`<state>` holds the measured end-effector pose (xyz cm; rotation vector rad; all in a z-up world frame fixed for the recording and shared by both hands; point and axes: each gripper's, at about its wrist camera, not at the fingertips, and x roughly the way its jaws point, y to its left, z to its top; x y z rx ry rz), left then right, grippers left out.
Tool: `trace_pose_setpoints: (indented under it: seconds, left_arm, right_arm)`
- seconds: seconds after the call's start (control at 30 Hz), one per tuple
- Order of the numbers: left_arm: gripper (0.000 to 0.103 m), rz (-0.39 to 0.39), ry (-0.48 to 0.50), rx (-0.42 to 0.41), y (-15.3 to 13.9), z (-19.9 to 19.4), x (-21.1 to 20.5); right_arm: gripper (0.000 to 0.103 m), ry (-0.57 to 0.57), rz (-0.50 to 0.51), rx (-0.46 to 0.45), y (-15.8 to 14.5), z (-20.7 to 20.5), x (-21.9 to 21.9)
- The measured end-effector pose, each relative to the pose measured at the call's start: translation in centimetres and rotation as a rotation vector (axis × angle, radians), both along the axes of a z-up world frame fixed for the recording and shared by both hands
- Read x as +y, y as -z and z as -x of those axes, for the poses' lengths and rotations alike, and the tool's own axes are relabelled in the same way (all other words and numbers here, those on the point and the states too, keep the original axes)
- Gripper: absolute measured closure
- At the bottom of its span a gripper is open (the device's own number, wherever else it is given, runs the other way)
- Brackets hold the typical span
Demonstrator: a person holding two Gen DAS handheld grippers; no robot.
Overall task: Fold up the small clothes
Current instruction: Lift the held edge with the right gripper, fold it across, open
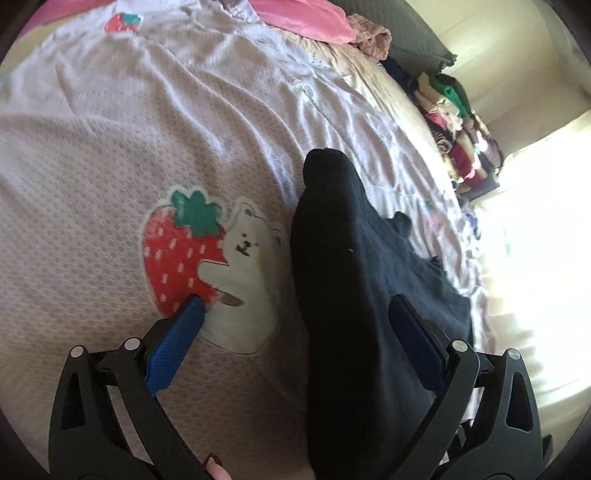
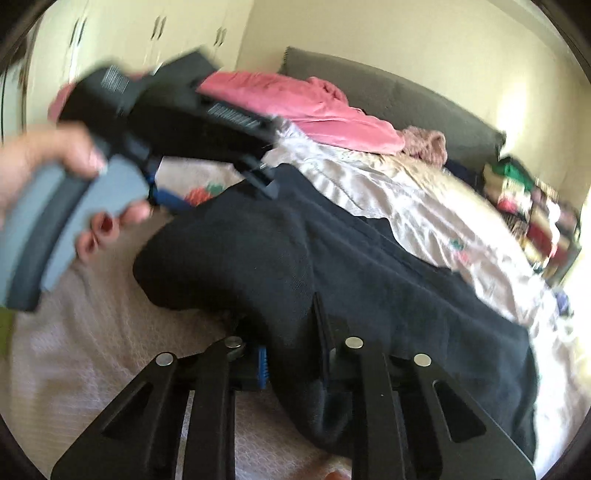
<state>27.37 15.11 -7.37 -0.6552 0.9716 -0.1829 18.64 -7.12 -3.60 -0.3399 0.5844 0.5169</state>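
Note:
A black garment [image 1: 351,258] lies stretched out on a pale lilac bedspread [image 1: 92,147] printed with a strawberry and a bear [image 1: 192,258]. My left gripper [image 1: 303,314] stands open just above it. Its left blue pad [image 1: 184,332] is over the print and its right pad [image 1: 410,325] is over the black cloth. In the right wrist view the near end of the black garment [image 2: 258,251] runs between the fingers of my right gripper [image 2: 291,350], which is shut on it. The left gripper [image 2: 218,192], held by a hand [image 2: 55,155], hovers blurred over the garment's far side.
A pink cloth [image 2: 295,103] and a knitted pink piece [image 2: 424,144] lie near the grey headboard [image 2: 388,88]. A pile of mixed clothes [image 2: 535,206] sits at the bed's far right edge. Cream wardrobe doors [image 2: 159,29] stand behind.

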Motion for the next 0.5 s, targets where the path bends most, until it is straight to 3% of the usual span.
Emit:
trace_pose_setpoints:
  seconds: [0.23, 0.33, 0.4, 0.43, 0.5]
  left_arm:
    - [0.01, 0.192, 0.03, -0.024, 0.2, 0.3, -1.1]
    - [0.012, 0.226, 0.065, -0.046, -0.3, 0.6, -2.5]
    - [0.024, 0.246, 0.087, -0.054, -0.6, 0.7, -3.4]
    - [0.034, 0.242, 0.103, -0.064, -1.1, 1.0, -4.2]
    - [0.041, 0.211, 0.107, -0.083, -1.9, 1.4, -5.2]
  right_arm:
    - [0.087, 0.014, -0.056, 0.018, -0.8, 0.3, -1.2]
    - [0.088, 0.021, -0.072, 0.018, -0.8, 1.1, -1.2]
    - [0.089, 0.029, -0.087, 0.017, -1.0, 1.5, -1.7]
    - [0.089, 0.033, -0.097, 0.015, -1.2, 1.8, -2.1]
    - [0.089, 0.046, -0.12, 0.005, -1.6, 2.2, -3.1]
